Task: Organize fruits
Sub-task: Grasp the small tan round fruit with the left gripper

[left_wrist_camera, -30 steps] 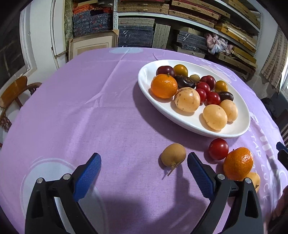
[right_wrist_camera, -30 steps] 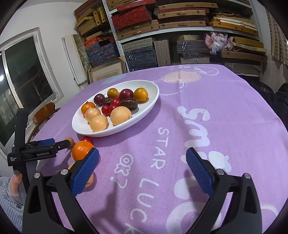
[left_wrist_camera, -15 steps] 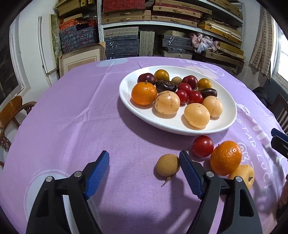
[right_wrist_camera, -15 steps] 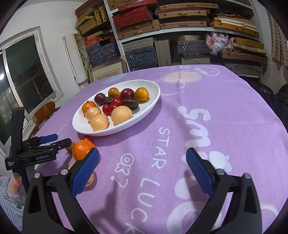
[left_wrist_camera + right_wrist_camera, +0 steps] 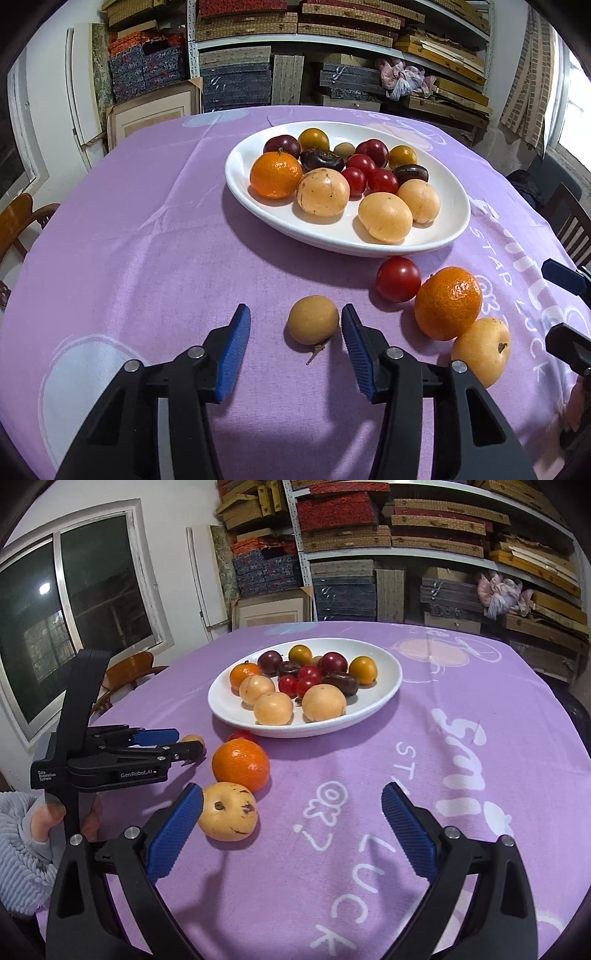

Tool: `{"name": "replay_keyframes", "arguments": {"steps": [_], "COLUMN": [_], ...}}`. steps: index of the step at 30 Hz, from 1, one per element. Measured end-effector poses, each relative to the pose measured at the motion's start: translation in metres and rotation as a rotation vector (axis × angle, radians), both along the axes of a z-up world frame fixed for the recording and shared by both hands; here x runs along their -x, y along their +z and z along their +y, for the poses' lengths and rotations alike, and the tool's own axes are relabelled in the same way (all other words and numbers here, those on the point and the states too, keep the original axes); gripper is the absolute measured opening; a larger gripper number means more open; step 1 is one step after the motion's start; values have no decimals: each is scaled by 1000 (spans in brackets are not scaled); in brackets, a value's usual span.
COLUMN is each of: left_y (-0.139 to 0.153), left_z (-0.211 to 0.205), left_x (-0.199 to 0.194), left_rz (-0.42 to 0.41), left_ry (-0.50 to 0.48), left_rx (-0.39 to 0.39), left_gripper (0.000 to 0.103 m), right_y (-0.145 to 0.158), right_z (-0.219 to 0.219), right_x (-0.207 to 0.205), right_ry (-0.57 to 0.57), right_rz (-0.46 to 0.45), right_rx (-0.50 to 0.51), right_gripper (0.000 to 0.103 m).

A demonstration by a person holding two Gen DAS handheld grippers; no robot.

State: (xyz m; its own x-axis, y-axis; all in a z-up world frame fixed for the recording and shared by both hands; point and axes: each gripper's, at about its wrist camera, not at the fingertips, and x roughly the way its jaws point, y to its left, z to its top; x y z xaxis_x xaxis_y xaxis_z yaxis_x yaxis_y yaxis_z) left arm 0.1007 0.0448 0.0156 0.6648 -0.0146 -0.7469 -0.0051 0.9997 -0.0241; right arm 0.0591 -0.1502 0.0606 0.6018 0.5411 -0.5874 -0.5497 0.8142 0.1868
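A white oval plate (image 5: 448, 206) (image 5: 384, 686) holds several fruits on the purple cloth. Four fruits lie loose in front of it: a small brown longan (image 5: 313, 319) (image 5: 192, 740), a red tomato (image 5: 398, 279) (image 5: 242, 735), an orange mandarin (image 5: 447, 302) (image 5: 241, 764) and a pale yellow fruit (image 5: 480, 350) (image 5: 228, 811). My left gripper (image 5: 295, 325) is open, its pads on either side of the longan, close to the right pad and not touching. My right gripper (image 5: 291, 812) is open and empty, its left pad just beside the pale yellow fruit.
Shelves stacked with boxes (image 5: 295, 48) stand behind the table. A wooden chair (image 5: 127, 672) is at the table's left side, another chair (image 5: 570, 225) at the right. The left gripper's body (image 5: 110, 764) shows in the right wrist view. A window (image 5: 55, 602) is on the left wall.
My left gripper has moved forward and right, bringing the longan between its pads, and its jaws have narrowed. My right gripper has shifted closer to the pale yellow fruit.
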Motion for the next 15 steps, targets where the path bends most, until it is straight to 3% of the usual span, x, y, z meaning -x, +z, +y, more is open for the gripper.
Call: {"name": "replay_keyframes", "arguments": {"steps": [7, 10, 15], "left_y": [0, 0, -2], "left_z": [-8, -8, -10], "left_x": [2, 1, 0], "left_rz": [-10, -2, 7], "left_ry": [-21, -20, 0], "left_rx": [-31, -35, -69], "left_gripper": [48, 36, 34], "right_y": [-1, 0, -1], "right_z": [-4, -4, -3], "right_x": [-3, -3, -3], "right_ry": [-14, -9, -12], "right_rz": [20, 15, 20], "right_rx": [-6, 1, 0], "right_gripper": [95, 95, 95]}}
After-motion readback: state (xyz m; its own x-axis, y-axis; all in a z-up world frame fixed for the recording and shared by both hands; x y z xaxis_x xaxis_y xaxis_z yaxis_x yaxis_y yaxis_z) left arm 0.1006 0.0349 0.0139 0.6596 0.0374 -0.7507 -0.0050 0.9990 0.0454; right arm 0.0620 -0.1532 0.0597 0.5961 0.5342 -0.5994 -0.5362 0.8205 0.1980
